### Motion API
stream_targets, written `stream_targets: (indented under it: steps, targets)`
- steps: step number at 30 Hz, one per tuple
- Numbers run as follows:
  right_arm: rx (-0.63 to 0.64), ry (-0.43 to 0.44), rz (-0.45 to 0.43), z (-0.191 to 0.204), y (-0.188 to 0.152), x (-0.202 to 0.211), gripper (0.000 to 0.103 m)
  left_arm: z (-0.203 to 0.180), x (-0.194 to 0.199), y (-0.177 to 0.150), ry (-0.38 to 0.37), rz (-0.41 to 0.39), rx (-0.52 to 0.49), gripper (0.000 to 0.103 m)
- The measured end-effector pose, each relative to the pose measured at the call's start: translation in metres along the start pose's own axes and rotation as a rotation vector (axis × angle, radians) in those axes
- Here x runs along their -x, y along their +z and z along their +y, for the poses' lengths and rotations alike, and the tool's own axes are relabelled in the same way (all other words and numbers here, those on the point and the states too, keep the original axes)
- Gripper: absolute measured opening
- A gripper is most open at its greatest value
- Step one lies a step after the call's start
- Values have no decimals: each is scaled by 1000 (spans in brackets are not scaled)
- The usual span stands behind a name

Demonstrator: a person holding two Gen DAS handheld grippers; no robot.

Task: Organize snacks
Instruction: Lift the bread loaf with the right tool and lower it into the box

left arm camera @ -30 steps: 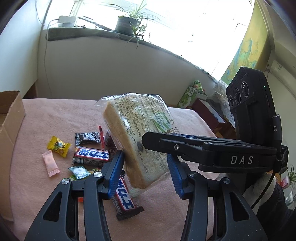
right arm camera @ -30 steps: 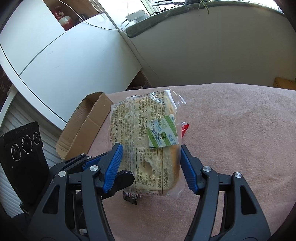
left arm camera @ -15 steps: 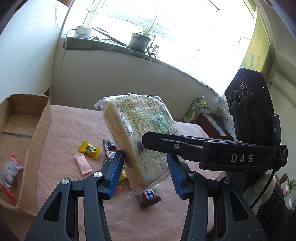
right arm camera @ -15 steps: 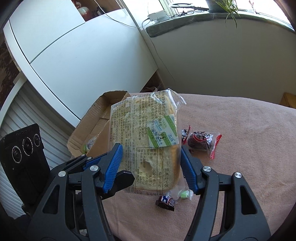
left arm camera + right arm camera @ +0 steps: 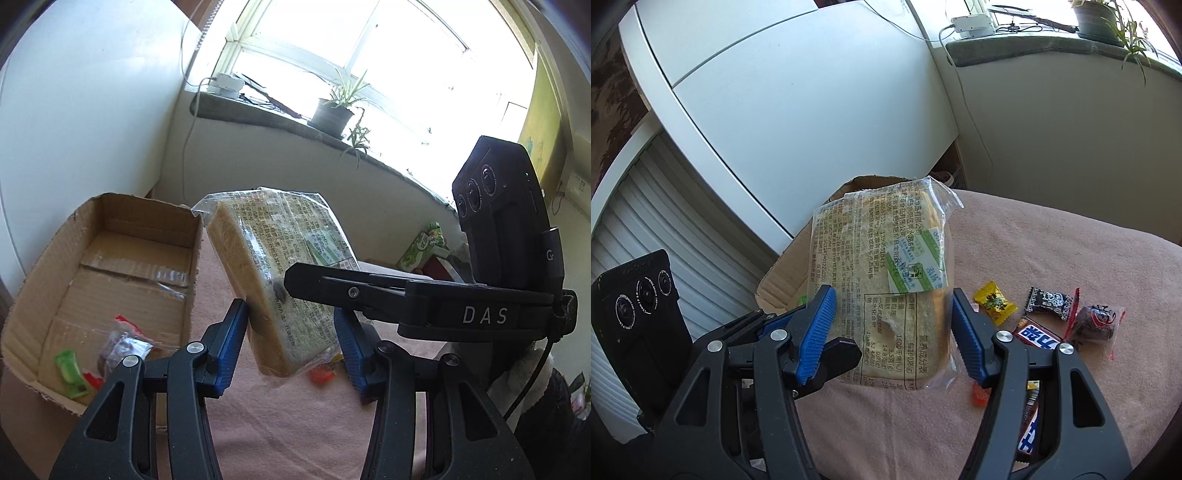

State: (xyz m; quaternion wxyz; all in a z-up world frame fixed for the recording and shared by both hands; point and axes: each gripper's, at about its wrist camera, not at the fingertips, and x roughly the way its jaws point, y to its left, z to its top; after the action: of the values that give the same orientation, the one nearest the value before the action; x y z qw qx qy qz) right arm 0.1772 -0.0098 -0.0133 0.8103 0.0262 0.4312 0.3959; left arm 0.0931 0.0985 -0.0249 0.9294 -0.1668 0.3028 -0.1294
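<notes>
both grippers, left gripper [image 5: 291,334] and right gripper [image 5: 892,328], pinch the bread pack [image 5: 280,273] above the pink cloth [image 5: 295,417].

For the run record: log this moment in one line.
left claw: shut on bread | right claw: shut on bread | bread: lifted, beside box | candies: on cloth

bread bag [image 5: 295,236]: showing as clear, glossy, crinkled plastic
box [image 5: 48,280]: looking like matt brown cardboard
cloth [image 5: 1052,251]: appearing pink, soft, fuzzy
pads [image 5: 816,328]: showing as ribbed blue plastic
</notes>
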Motion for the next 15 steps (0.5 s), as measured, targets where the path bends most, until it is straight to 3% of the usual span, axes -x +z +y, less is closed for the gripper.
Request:
stream_targets:
  steps: [15]
  targets:
    - [76, 68, 72, 59, 27, -82, 66, 83, 26, 6, 100, -34, 84, 47]
